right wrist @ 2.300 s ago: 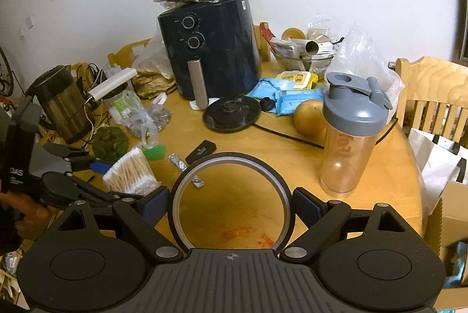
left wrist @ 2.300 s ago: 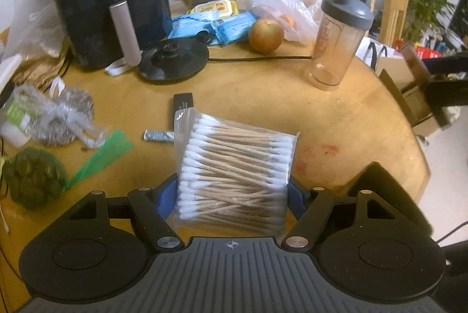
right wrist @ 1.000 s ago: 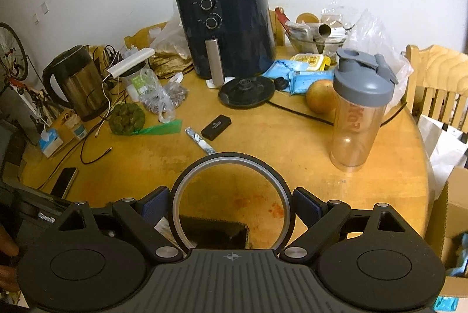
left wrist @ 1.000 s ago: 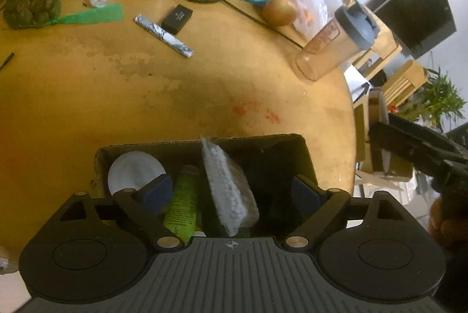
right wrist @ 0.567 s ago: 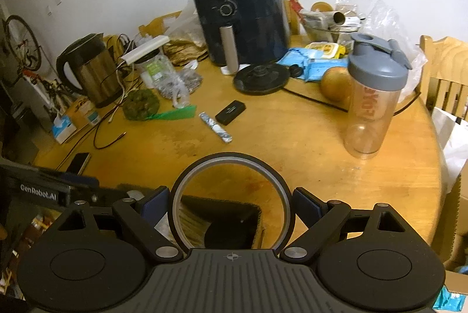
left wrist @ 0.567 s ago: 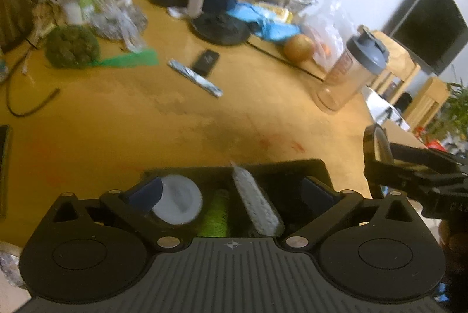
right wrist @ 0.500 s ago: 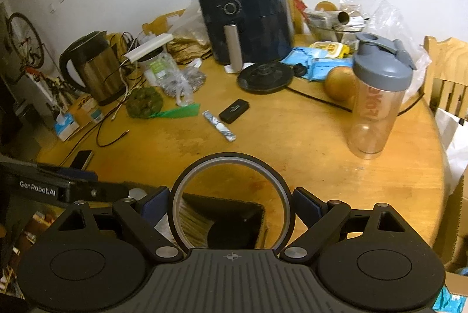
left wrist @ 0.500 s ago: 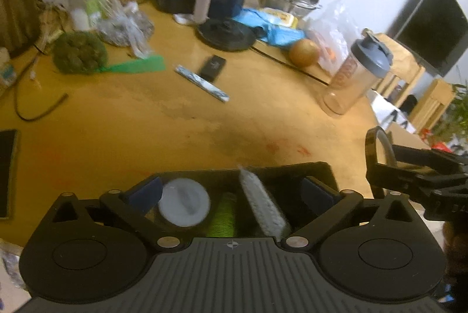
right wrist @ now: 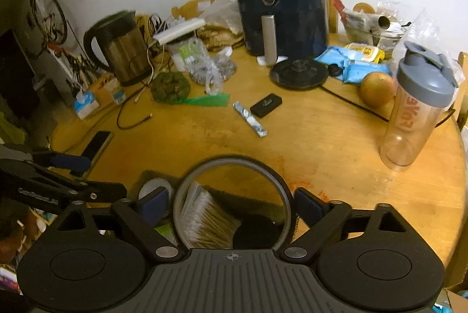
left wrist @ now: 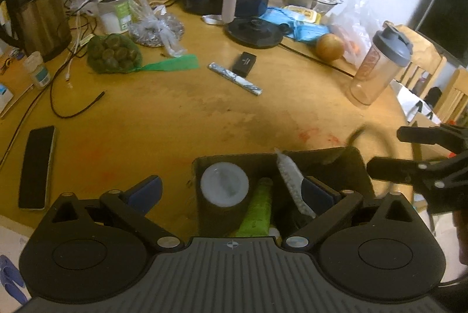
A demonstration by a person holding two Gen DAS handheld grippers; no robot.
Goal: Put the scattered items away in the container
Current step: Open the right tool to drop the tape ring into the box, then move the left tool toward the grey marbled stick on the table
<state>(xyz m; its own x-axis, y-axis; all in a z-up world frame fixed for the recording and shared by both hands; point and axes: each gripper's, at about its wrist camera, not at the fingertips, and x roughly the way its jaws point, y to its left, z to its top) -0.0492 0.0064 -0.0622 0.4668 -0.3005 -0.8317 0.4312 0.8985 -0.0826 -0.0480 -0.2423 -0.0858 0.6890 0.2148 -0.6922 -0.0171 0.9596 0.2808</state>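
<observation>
Below, at the lower centre of the right wrist view, we see the right gripper [right wrist: 231, 203] with jaws opening around a round ring-framed mirror [right wrist: 232, 200], pads apparently clear of its rim. Left gripper [left wrist: 231, 190]: spread wide, holding nothing, above the dark container [left wrist: 321, 161]. Inside we see a cotton-swab pack [left wrist: 291, 181], green tube [left wrist: 259, 206] and white-lidded jar [left wrist: 224, 184]. Upper centre: silver stick [left wrist: 235, 78] and black case [left wrist: 244, 64] on the wooden table [left wrist: 175, 120].

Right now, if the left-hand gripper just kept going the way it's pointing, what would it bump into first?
Probably the dark container right below its open fingers, or what stands in it: a white-capped jar, a green tube and the cotton swab pack. The left gripper holds nothing. Depth is hard to judge.
</observation>
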